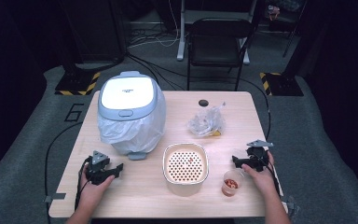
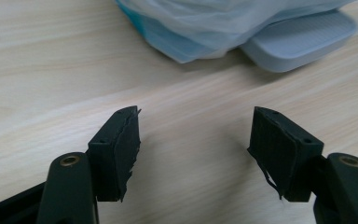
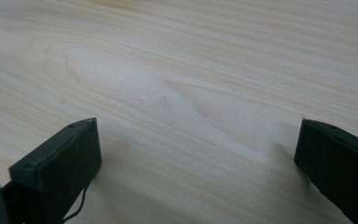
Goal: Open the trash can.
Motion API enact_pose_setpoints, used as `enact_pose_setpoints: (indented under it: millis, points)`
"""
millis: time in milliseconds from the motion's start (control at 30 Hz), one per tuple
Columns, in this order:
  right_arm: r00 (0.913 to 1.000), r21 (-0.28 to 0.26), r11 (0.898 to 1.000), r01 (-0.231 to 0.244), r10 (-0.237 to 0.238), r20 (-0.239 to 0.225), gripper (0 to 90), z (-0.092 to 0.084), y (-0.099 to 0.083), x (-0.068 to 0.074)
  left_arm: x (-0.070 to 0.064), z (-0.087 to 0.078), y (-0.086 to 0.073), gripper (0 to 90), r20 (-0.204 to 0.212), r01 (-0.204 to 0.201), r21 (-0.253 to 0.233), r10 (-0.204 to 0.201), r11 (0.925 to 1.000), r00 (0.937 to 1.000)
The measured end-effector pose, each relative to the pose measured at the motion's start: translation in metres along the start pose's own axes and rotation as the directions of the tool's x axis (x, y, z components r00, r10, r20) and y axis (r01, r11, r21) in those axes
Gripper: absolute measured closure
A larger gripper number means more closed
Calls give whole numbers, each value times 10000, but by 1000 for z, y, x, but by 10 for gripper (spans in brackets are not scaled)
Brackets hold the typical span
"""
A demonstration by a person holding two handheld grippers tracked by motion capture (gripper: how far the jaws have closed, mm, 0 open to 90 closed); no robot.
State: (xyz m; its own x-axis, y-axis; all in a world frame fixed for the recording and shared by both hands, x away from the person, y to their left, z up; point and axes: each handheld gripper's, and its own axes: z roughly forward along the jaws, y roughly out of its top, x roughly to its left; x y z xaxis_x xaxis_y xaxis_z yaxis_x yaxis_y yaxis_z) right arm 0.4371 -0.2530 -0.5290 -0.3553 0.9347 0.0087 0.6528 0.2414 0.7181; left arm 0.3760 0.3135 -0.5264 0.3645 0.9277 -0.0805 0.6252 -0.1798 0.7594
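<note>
Resting low on the table [image 1: 135, 191], both tools gape: left tool [image 1: 119, 168], right tool [image 1: 236, 161].

A pale wood-grain table [image 1: 135, 196] carries a grey-blue bin [image 1: 129, 95] with a white lid and a translucent white liner. Beside the bin — a cream strainer bowl [image 1: 185, 164] dotted with holes, a clear cup [image 1: 232, 182] of reddish bits, and black grippers.

The contents of the small cup [image 1: 231, 183] were too small to be told beyond something reddish; what lay inside the crumpled clear bag [image 1: 207, 122] could not be made out; the bin [image 2: 242, 28] was cut off by the top edge in the left gripper view; the person's forearms were cropped at the bottom of the high view.
</note>
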Motion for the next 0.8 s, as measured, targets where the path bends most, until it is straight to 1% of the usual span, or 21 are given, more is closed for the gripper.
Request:
enact_pose_setpoints:
  millis: [33,67,100,133,200,233,267,300,333,367,400,467,500,533,567,600,667,700,767,800]
  points:
    - [10000,0,10000,0,0,1,0,0,0,0,-2,-1,2,350,170,162,12,-162,9999,9997]
    - [10000,-1,10000,1,-1,1,0,0,0,0,-4,-2,3,377,208,119,-22,-118,9999,9997]
    - [10000,-2,10000,-5,5,2,0,0,0,0,-6,-3,5,389,217,129,-98,-127,9999,9997]
    - [10000,0,10000,-6,6,2,0,0,0,0,-9,-4,7,390,171,94,-65,-93,9999,9998]
    - [10000,-1,10000,-2,2,2,0,0,0,0,-17,-5,11,404,89,219,-177,-217,9996,9997]
    - [10000,-9,10000,19,-19,3,0,0,0,0,-20,-6,13,407,24,311,-115,-311,9994,9995]
    - [10000,-8,10000,22,-22,2,0,0,0,0,-23,-5,15,406,64,402,-192,-401,9990,9992]
    - [10000,-10,10000,21,-21,3,0,0,0,0,-26,-3,17,408,128,514,-146,-512,9986,9986]
    - [10000,-8,10000,11,-11,3,0,0,0,0,-30,-2,19,408,102,517,-113,-516,9986,9986]
    - [10000,0,10000,6,-6,1,0,0,0,0,-34,-1,20,407,49,546,-159,-545,9984,9985]
    - [10000,-10,10000,19,-19,3,0,0,0,0,-37,0,21,408,10,440,-256,-440,9987,9990]
    - [10000,7,10000,-9,9,0,0,0,0,0,-44,1,24,409,-61,244,-262,-246,9994,9997]
    - [10000,33,10000,50,-50,-1,0,0,0,0,-47,1,25,407,-207,146,-334,-152,9993,9997]
    - [10000,35,10000,47,-47,-4,0,0,0,0,-51,1,26,396,-397,262,-349,-276,9990,9988]
    - [10000,28,10000,48,-48,-6,0,-1,0,0,-54,2,27,397,-489,234,-399,-254,9989,9985]
    - [10000,27,10000,49,-49,-8,0,-1,0,0,-56,1,29,394,-641,85,-465,-115,9989,9979]
    - [10000,27,10000,53,-53,-12,0,-1,-1,0,-60,4,30,338,-915,164,-599,-218,9981,9956]
    - [10000,24,10000,56,-56,-13,0,-1,-1,0,-63,6,31,319,-854,300,-596,-351,9978,9957]
    - [10000,23,10000,53,-53,-12,0,-1,-1,0,-66,9,32,308,-800,369,-471,-406,9982,9960]
    - [10000,25,10000,56,-56,-16,0,-1,-1,0,-68,11,32,298,-905,376,-476,-418,9982,9950]
